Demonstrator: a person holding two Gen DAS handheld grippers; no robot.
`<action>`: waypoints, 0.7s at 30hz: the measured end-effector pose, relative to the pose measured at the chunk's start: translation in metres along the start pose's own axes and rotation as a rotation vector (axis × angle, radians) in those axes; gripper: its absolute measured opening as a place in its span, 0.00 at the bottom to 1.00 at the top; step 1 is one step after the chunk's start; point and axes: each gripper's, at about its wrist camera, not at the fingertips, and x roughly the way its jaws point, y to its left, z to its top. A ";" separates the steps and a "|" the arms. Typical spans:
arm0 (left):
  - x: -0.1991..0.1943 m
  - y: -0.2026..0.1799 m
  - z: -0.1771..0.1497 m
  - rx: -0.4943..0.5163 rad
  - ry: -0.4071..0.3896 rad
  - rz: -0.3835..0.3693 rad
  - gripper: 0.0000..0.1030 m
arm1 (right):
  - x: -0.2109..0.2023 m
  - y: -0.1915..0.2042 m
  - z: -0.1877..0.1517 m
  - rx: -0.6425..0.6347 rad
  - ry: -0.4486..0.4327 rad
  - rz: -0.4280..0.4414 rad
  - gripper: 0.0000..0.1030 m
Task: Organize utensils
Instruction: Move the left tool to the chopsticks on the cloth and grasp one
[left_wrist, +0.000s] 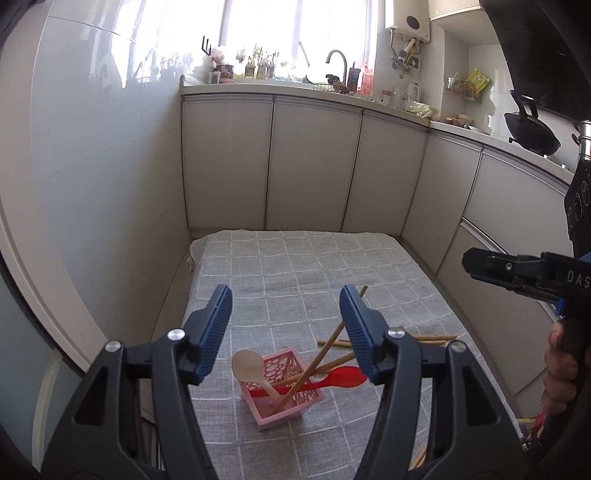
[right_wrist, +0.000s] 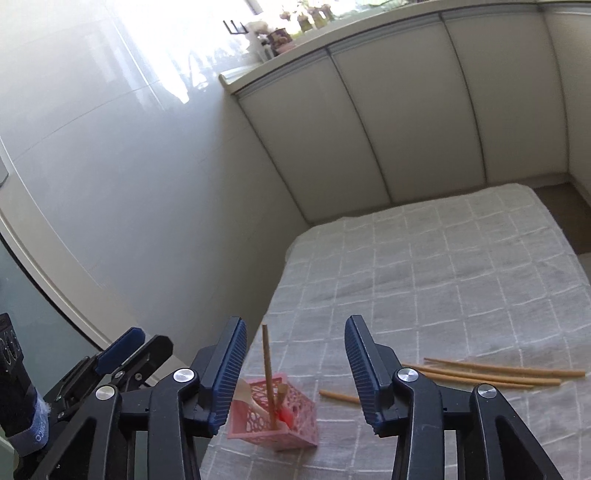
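- Left wrist view: my left gripper (left_wrist: 286, 332) hangs released, jaws apart and empty, above the pink lattice basket (left_wrist: 282, 387) on the grey checked tablecloth (left_wrist: 295, 258). The basket holds a wooden spoon (left_wrist: 248, 363), a red spoon (left_wrist: 341, 376) and a leaning chopstick (left_wrist: 325, 349).
- Right wrist view: my right gripper (right_wrist: 295, 363) also stands released, grasping nothing; loose chopsticks (right_wrist: 491, 371) lie on the cloth well right of the basket (right_wrist: 295, 424).
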 end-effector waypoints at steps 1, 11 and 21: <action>-0.001 -0.001 -0.001 0.003 0.010 -0.005 0.65 | -0.006 -0.005 -0.001 0.004 0.003 -0.016 0.53; 0.001 -0.029 -0.027 0.053 0.154 -0.102 0.80 | -0.047 -0.065 -0.033 0.079 0.075 -0.192 0.73; -0.005 -0.069 -0.047 0.153 0.220 -0.191 0.80 | -0.045 -0.123 -0.071 0.194 0.247 -0.304 0.77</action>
